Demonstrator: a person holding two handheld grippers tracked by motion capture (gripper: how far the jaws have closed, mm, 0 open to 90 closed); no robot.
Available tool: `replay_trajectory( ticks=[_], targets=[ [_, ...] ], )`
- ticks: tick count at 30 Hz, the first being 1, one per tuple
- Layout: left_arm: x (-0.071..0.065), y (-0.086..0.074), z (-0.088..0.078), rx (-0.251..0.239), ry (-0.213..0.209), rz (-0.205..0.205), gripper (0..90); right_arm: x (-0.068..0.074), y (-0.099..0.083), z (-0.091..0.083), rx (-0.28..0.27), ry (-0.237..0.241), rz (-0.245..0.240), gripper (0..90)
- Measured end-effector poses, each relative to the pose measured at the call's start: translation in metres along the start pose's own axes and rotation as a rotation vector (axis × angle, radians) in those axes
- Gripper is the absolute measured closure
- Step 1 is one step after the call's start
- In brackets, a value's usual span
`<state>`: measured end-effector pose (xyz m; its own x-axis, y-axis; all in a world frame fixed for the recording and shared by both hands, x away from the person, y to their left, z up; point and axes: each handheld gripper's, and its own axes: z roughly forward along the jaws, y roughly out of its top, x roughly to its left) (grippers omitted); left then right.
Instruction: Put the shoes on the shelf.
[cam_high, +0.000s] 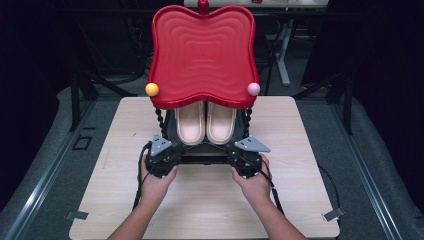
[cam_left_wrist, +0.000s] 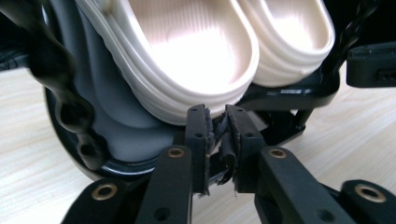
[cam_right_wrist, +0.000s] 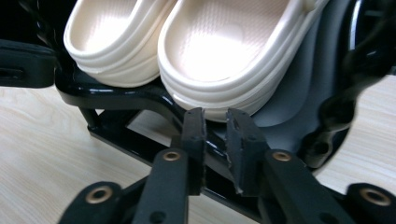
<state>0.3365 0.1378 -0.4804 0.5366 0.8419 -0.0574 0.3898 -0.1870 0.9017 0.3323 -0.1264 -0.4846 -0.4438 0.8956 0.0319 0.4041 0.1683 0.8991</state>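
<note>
Two tools at rack (cam_high: 200, 159) base | left tool (cam_left_wrist: 215, 122) pressed together, right tool (cam_right_wrist: 215, 122) pinching rail | lift evenly, or slippers (cam_high: 206, 123) slide.

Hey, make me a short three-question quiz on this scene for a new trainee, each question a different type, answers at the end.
1. True or false: the pair of cream foam slippers sits on top of the glossy red wavy plastic tray.
2. Multiple choice: the small ball at the red tray's left corner is A) yellow, B) green, C) blue.
3. Fill in: the left gripper and the right gripper are both at the black ____ under the slippers.

Key: 1 false, they sit below it. 2 A. 3 rack.
</note>
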Motion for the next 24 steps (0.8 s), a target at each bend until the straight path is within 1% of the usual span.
replay_trajectory(
  ticks=[1,2,3,4,6,10,13,14,17,19,20,22,24],
  targets=[
    [0.000,0.002,-0.002,-0.013,0.005,-0.002,78.2,-0.001,0.001,-0.002,-0.003,0.000,0.004,73.9],
    [0.001,0.003,-0.004,-0.028,0.012,-0.007,75.9,-0.002,0.002,-0.004,-0.014,0.009,0.014,70.8],
    [0.002,0.004,-0.005,-0.026,0.017,-0.004,73.2,-0.003,0.004,-0.005,-0.017,0.012,0.021,67.8],
    [0.003,0.006,-0.006,-0.038,0.027,-0.013,70.8,-0.003,0.005,-0.005,-0.019,0.012,0.018,65.1],
    [0.005,0.008,-0.007,-0.049,0.037,-0.026,69.2,-0.005,0.009,-0.006,-0.042,0.010,0.025,62.8],
    [0.007,0.013,-0.003,-0.050,0.059,-0.023,64.6,-0.007,0.014,-0.005,-0.074,0.011,0.042,61.0],
    [0.008,0.016,0.000,-0.065,0.066,-0.032,60.6,-0.007,0.018,-0.001,-0.074,0.000,0.041,60.0],
    [0.009,0.017,0.001,-0.063,0.067,-0.036,60.1,-0.008,0.019,0.000,-0.069,-0.004,0.037,59.2],
    [0.011,0.018,0.007,-0.061,0.071,-0.038,58.0,-0.009,0.021,0.006,-0.070,-0.006,0.050,57.2],
    [0.012,0.018,0.012,-0.057,0.073,-0.048,56.8,-0.009,0.022,0.010,-0.067,-0.007,0.056,56.6],
    [0.012,0.018,0.013,-0.053,0.076,-0.051,56.3,-0.009,0.022,0.012,-0.073,-0.010,0.059,56.2],
    [0.013,0.018,0.016,-0.057,0.077,-0.059,55.8,-0.010,0.022,0.014,-0.071,-0.009,0.064,55.8],
    [0.013,0.018,0.018,-0.053,0.080,-0.058,55.5,-0.010,0.022,0.016,-0.070,-0.011,0.068,54.8]
  ],
)
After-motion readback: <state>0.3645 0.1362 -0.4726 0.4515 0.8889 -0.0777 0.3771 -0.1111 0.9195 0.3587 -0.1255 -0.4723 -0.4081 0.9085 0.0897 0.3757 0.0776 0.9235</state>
